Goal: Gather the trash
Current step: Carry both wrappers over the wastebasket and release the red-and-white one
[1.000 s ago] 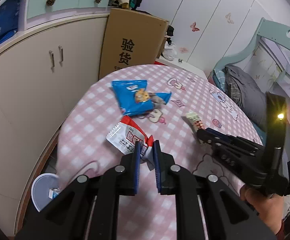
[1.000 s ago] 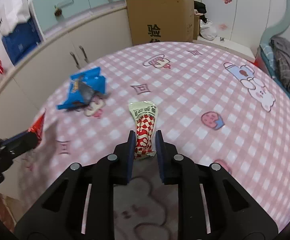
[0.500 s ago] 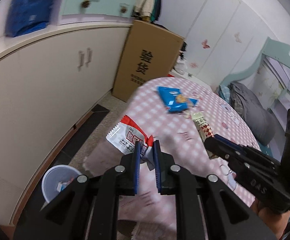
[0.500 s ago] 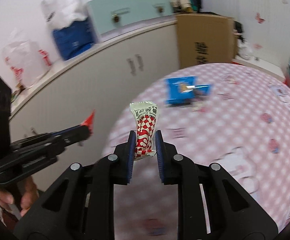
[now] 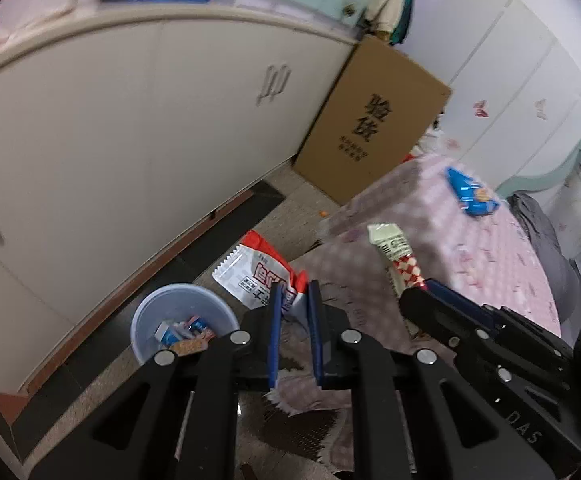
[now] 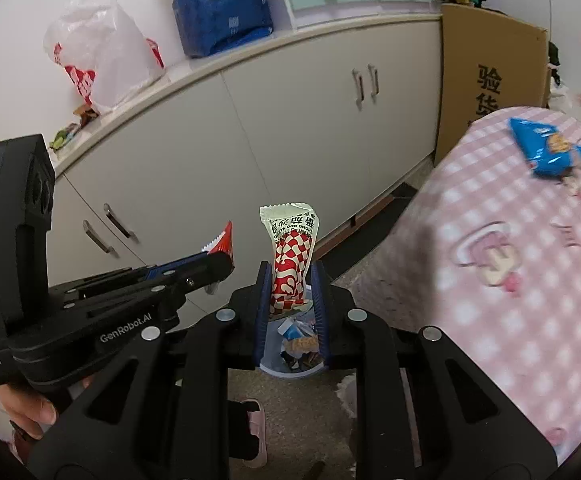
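Observation:
My left gripper (image 5: 293, 300) is shut on a red and white snack wrapper (image 5: 256, 270), held just right of a pale blue trash bin (image 5: 182, 322) on the floor. That bin holds several wrappers. My right gripper (image 6: 290, 284) is shut on a red-checked wrapper with a pale green top (image 6: 292, 256), and the trash bin (image 6: 294, 344) shows below, between its fingers. In the left wrist view the right gripper (image 5: 414, 296) and its checked wrapper (image 5: 396, 256) hang to the right. In the right wrist view the left gripper (image 6: 220, 262) sits at the left. A blue snack bag (image 6: 546, 150) lies on the pink checked table (image 6: 490, 280).
White cabinets (image 6: 290, 128) run along the wall behind the bin. A tall cardboard box (image 5: 370, 120) leans beside them. Plastic bags (image 6: 102, 52) and a blue pack (image 6: 222, 16) lie on the counter. A person's slippered foot (image 6: 254, 428) stands near the bin.
Both grippers swung left off the table with their wrappers still held. The bin, earlier at the far lower left, now sits just under them; the blue bag stayed on the table.

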Available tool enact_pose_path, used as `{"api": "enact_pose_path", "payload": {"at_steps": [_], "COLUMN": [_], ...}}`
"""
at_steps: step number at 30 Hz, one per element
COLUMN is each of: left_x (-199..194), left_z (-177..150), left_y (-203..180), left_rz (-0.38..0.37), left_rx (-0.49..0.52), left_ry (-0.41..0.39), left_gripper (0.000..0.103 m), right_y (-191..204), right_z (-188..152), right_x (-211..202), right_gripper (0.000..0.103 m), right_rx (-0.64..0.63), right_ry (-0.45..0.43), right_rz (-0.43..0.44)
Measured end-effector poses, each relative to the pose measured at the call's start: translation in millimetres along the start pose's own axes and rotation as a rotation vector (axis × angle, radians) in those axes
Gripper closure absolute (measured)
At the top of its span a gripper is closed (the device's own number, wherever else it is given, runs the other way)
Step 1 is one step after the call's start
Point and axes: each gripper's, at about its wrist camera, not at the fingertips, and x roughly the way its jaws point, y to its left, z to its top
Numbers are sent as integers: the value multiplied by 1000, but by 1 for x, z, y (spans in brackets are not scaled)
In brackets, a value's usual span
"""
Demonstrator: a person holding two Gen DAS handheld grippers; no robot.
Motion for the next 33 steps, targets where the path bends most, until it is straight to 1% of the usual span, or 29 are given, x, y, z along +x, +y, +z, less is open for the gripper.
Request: {"api": "enact_pose_path", "payload": {"at_steps": [3,7,12,13,14,15,16,20,26,33], "left_x": [14,34,59,63,69,72,76,84,83,81], "left_z": [-2,-4,-4,-4,-4,-3,-2,-7,-13,-12], "left_y": [24,48,77,81,88,92,99,113,120,121], "left_rz": [26,63,77,82,104,116,126,134,171,182], "left_rx": [-39,-73,-126,-135,-151,-164,-190,-229,-222,-222], "left_ry": [31,63,103,106,116,119,121,146,150,141], "left_gripper": [90,90,89,82,75,56,44,42,42,42], "right_y": [10,13,11,11,10,9,9,9,12,17], "right_z": [-1,-5,-13,-15,-17,-18,-19,-26,-30,-32], "right_x": [23,52,93,99,107,111,116,133,145,151], "right_gripper": [83,83,83,83,83,83,83,83,83,83], "right_rx": [-4,10,45,48,52,55,57,63,68,61], "right_ry": [16,44,88,96,110,116,123,159,190,199], "right_rz": [-9,-12,-27,-29,-30,-30,-33,-31,-18,-8]}}
